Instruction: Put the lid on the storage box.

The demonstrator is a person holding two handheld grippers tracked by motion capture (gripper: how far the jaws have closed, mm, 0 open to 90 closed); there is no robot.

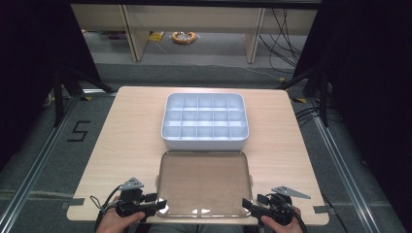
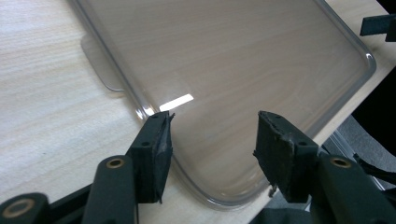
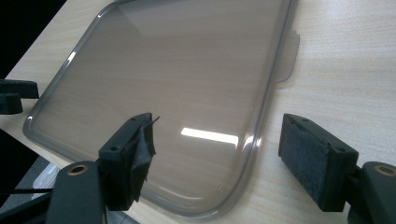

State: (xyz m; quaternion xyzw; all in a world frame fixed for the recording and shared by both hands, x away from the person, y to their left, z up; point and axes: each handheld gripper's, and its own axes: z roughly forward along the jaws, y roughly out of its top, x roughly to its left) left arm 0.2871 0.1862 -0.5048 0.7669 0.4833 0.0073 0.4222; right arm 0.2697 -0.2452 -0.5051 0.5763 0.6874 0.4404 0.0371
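Note:
A clear, smoky plastic lid lies flat on the wooden table near its front edge. Behind it sits a white divided box with several empty compartments. My left gripper is open at the lid's near left corner, its jaws straddling the rim. My right gripper is open at the near right corner, one jaw over the lid and the other over bare table. Neither jaw pair presses on the lid. The lid's side tabs rest on the wood.
The table's front edge runs just below the lid. Bare wood lies left and right of the lid and box. Beyond the table are a grey floor, black stands and cables, and desk legs.

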